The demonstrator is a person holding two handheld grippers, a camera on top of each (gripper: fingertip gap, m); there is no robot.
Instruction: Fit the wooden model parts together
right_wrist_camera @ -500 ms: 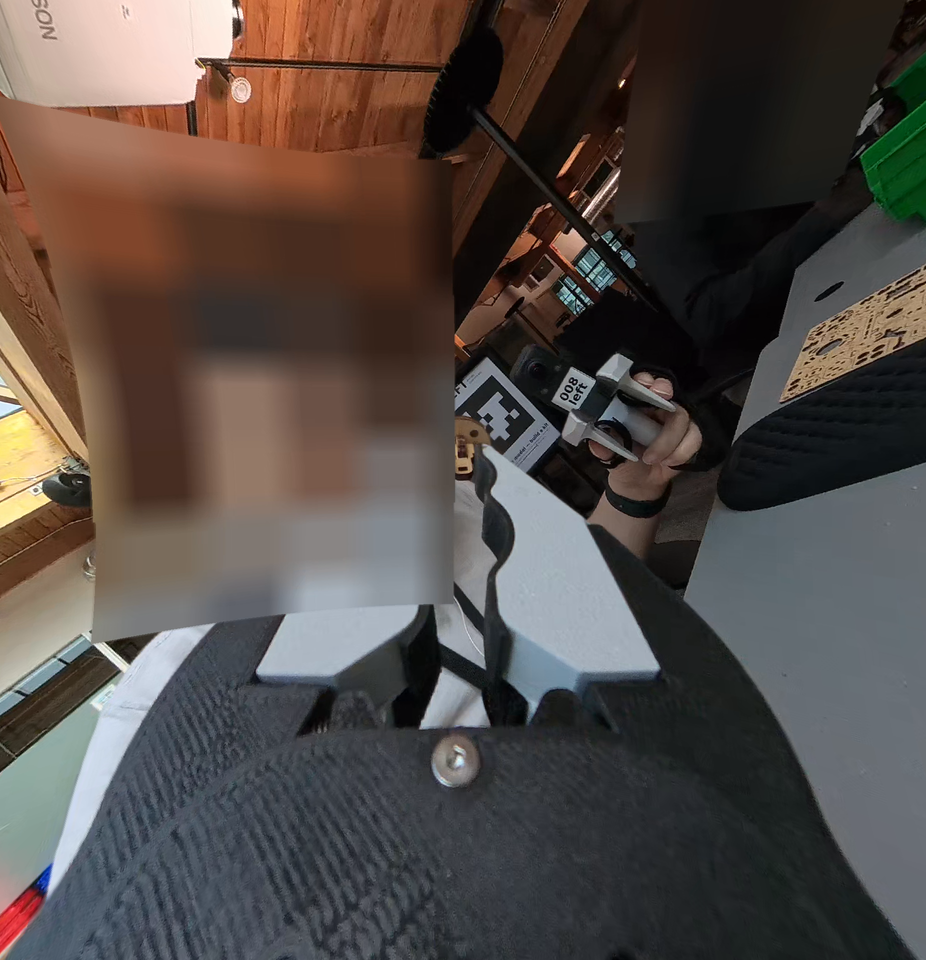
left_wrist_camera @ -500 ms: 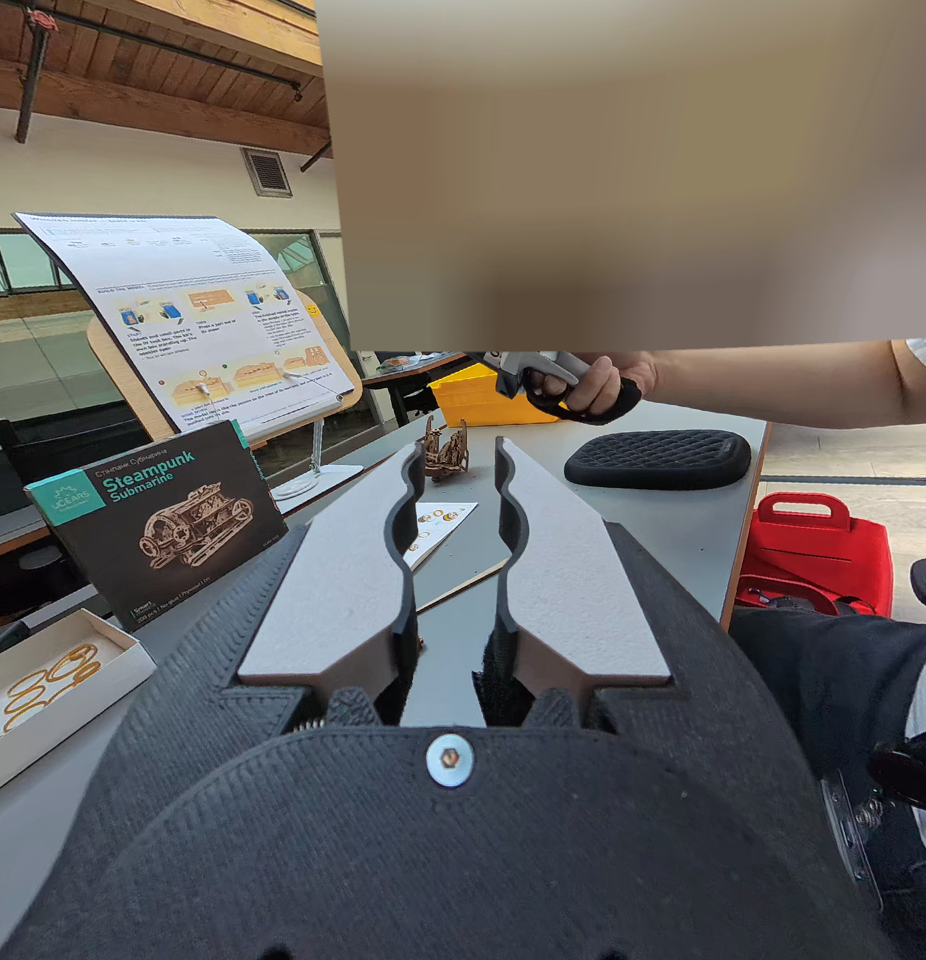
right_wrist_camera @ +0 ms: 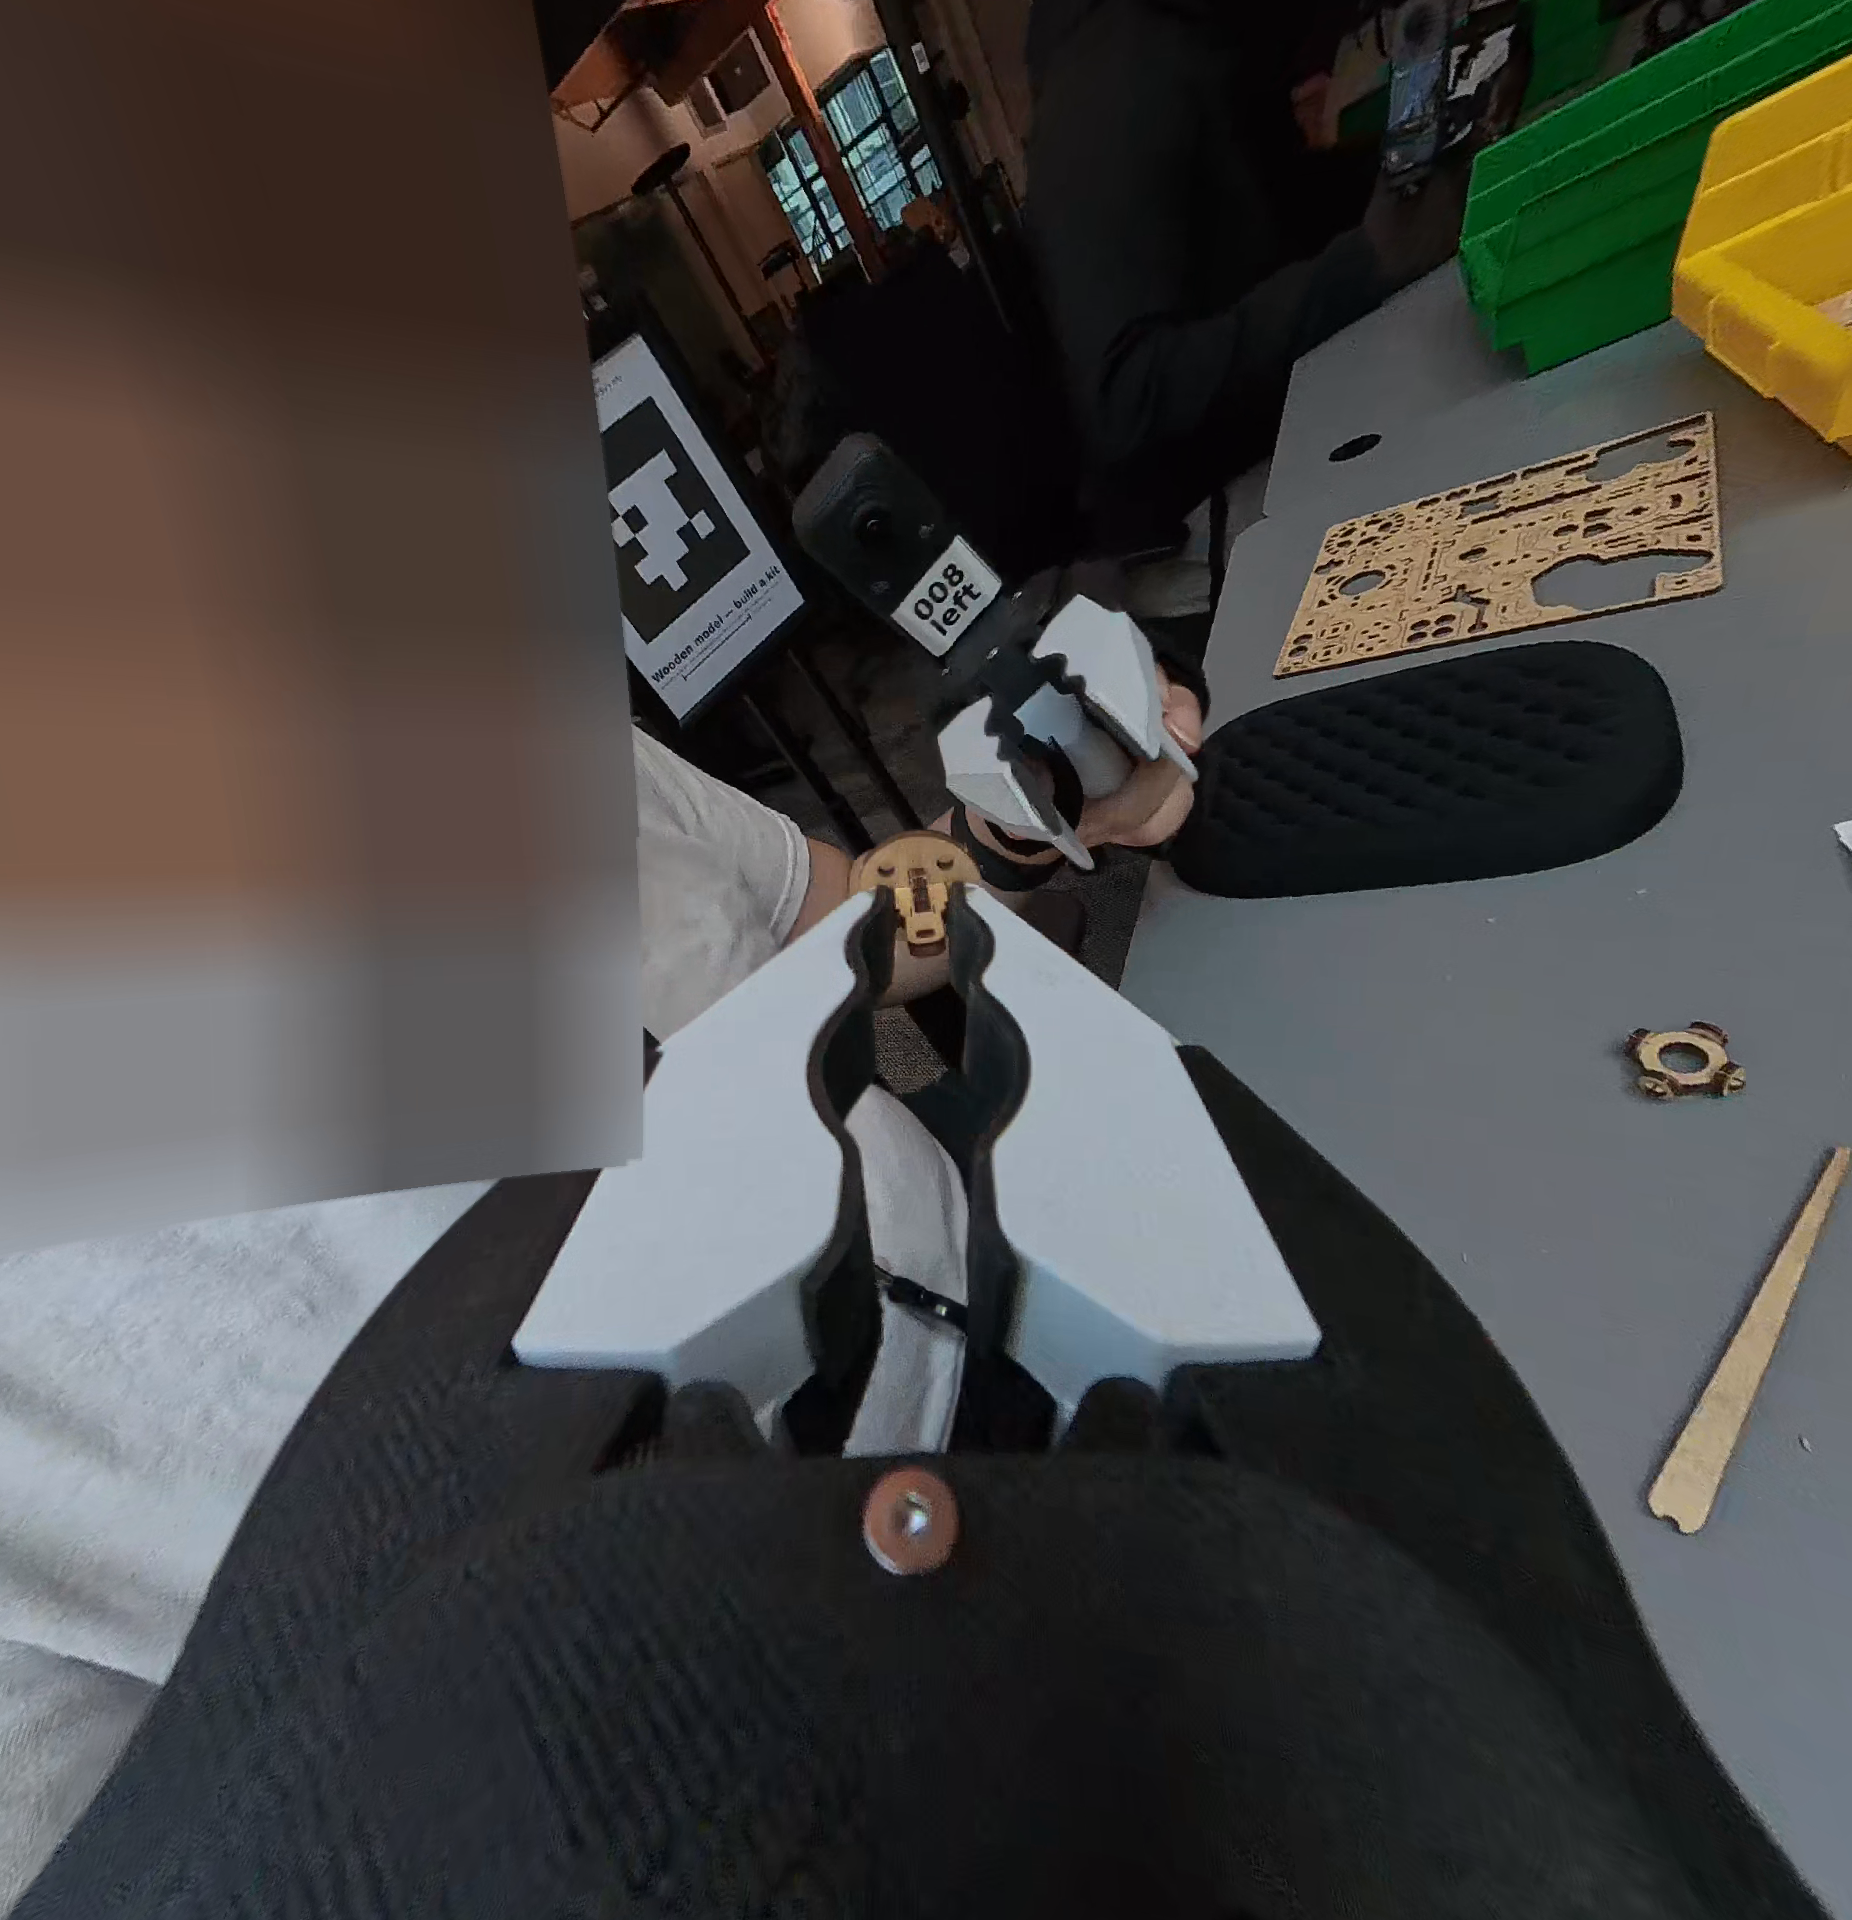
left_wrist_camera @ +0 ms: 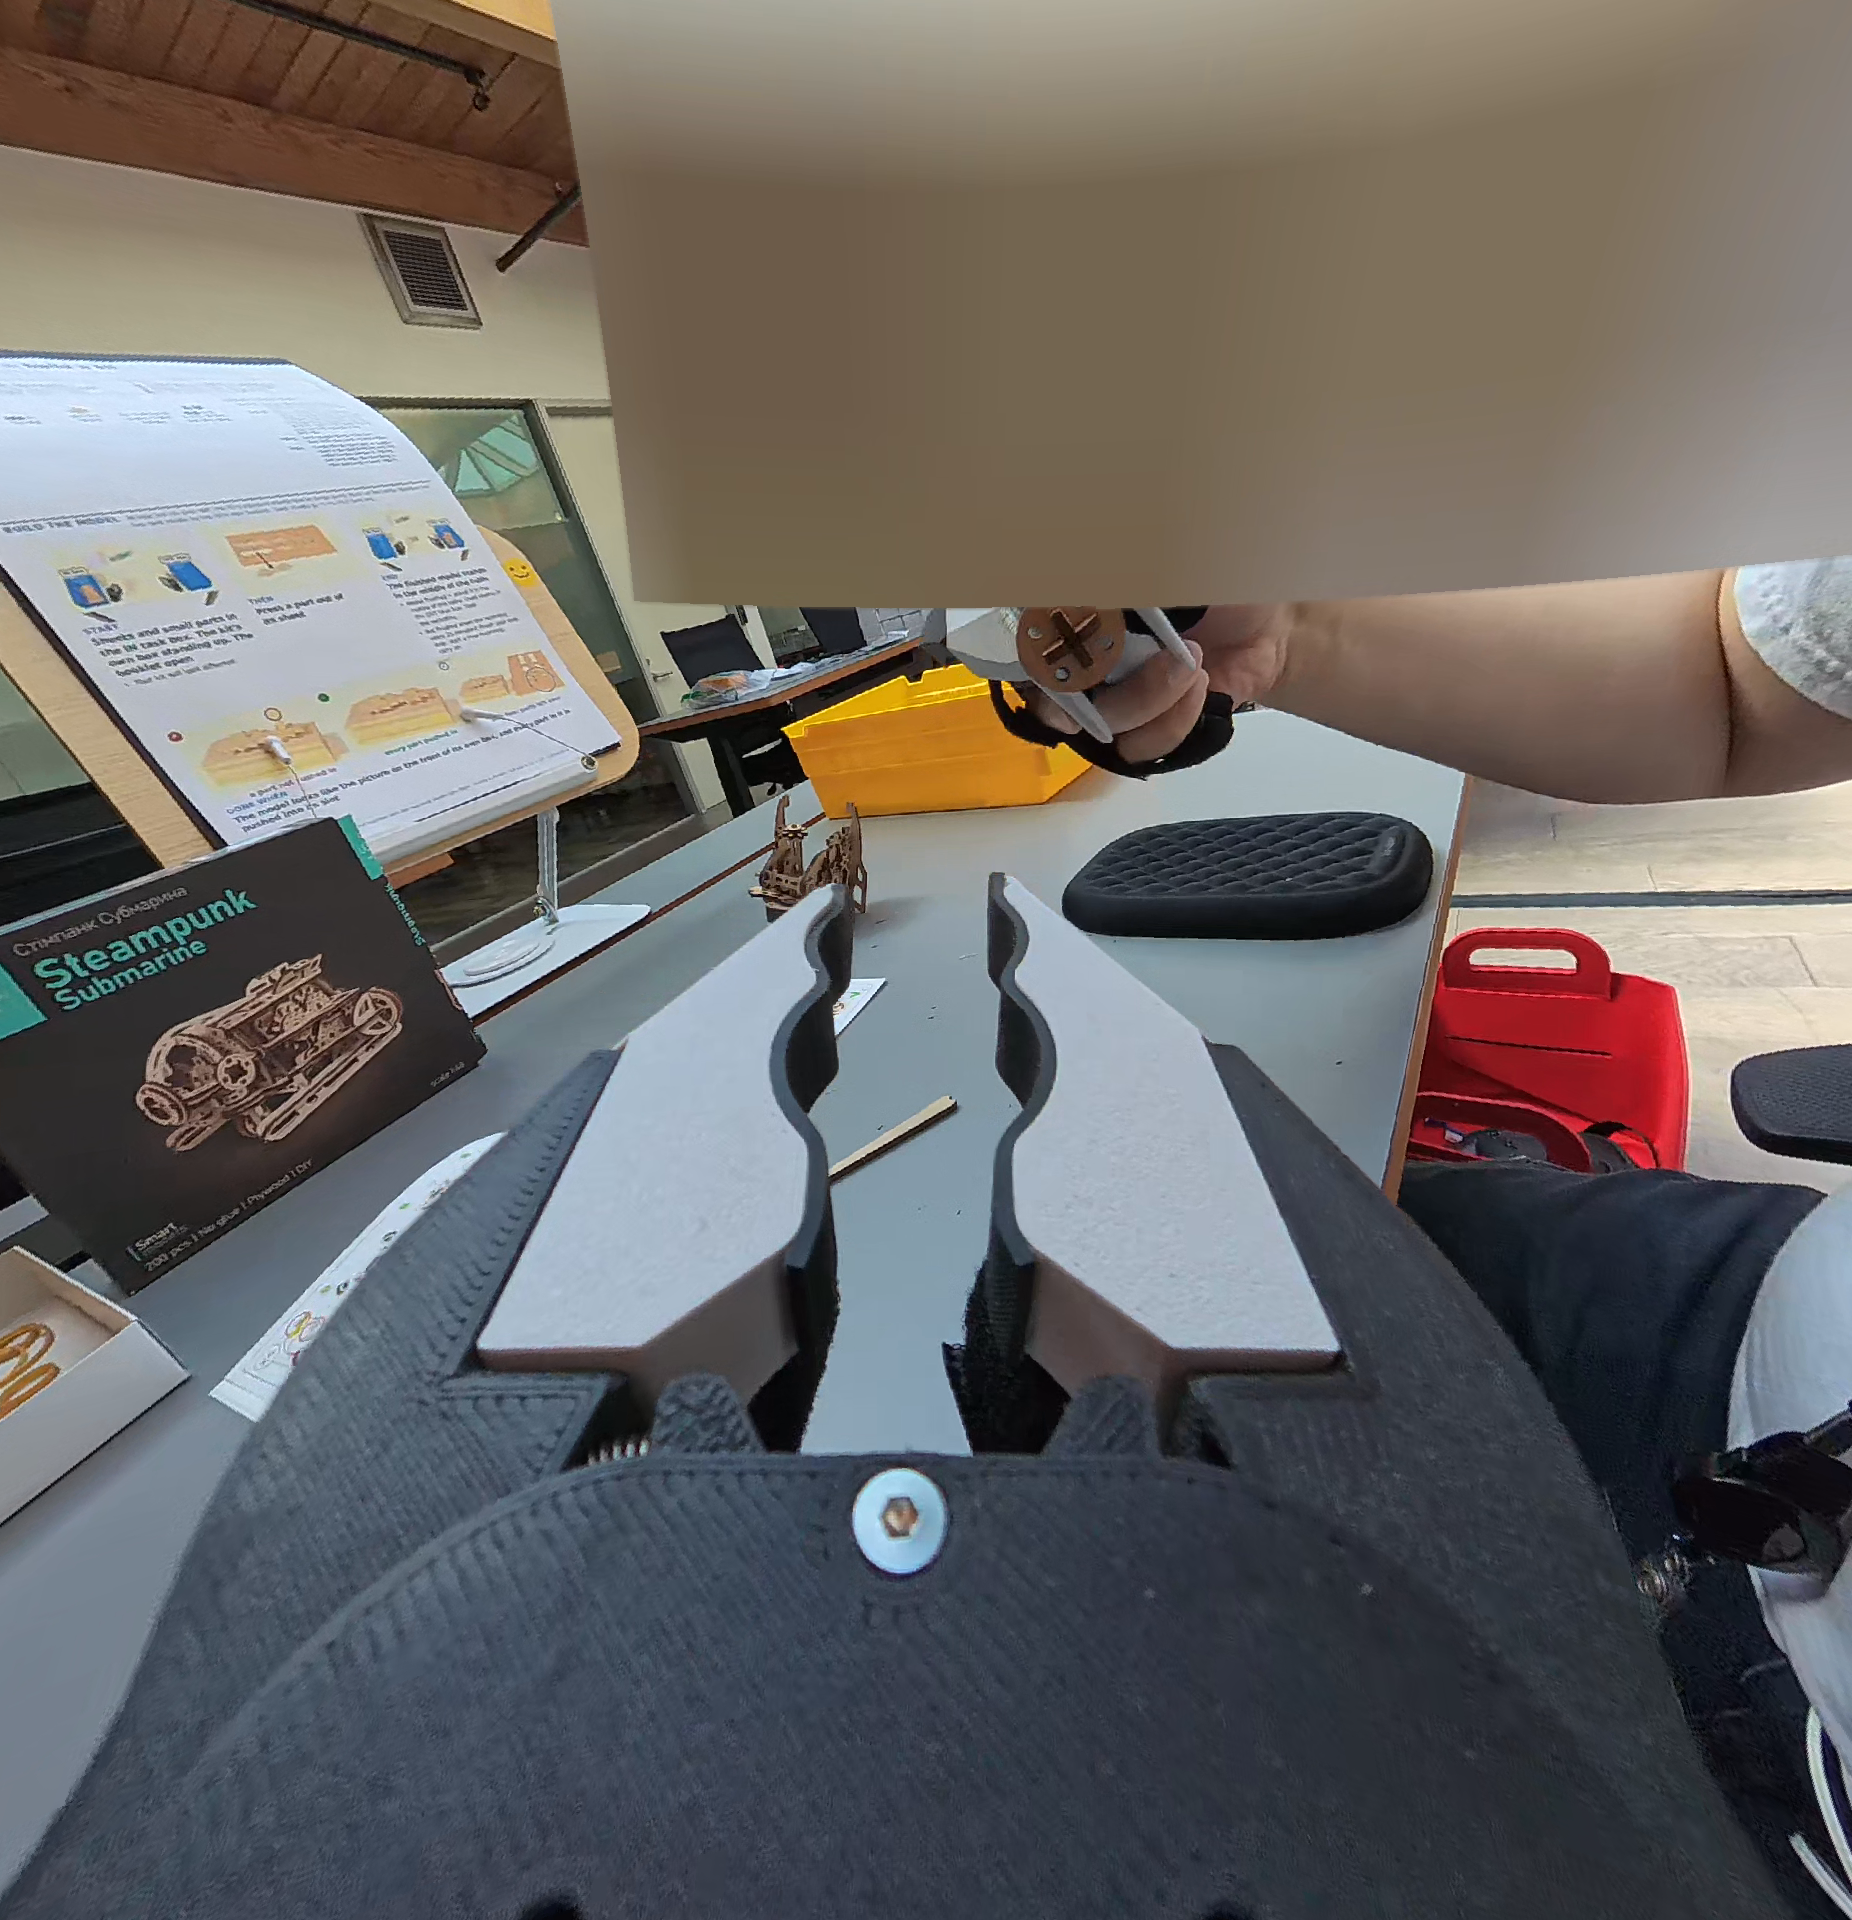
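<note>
My right gripper (right_wrist_camera: 917, 914) is shut on a round wooden disc (right_wrist_camera: 906, 862), held in the air off the table's edge. The left wrist view shows that disc (left_wrist_camera: 1069, 642), with a cross slot, in the right gripper (left_wrist_camera: 1073, 670) beyond the table. My left gripper (left_wrist_camera: 922, 899) is open and empty above the grey table (left_wrist_camera: 1265, 1008). It also shows in the right wrist view (right_wrist_camera: 1135, 816), just beyond the disc. A partly built wooden model (left_wrist_camera: 813, 862) stands on the table ahead of the left gripper. A wooden ring part (right_wrist_camera: 1686, 1060) lies on the table.
A wooden stick (right_wrist_camera: 1753, 1340), a cut-out wooden sheet (right_wrist_camera: 1504, 540) and a black wrist pad (right_wrist_camera: 1441, 758) lie on the table. Yellow (right_wrist_camera: 1795, 260) and green bins (right_wrist_camera: 1628, 177) stand at the back. The kit box (left_wrist_camera: 215, 1039), an instruction stand (left_wrist_camera: 278, 623) and a red bag (left_wrist_camera: 1545, 1049) are nearby.
The right gripper has swung round and down with the disc, which now faces the left gripper. The left gripper has moved forward over the table and stays open.
</note>
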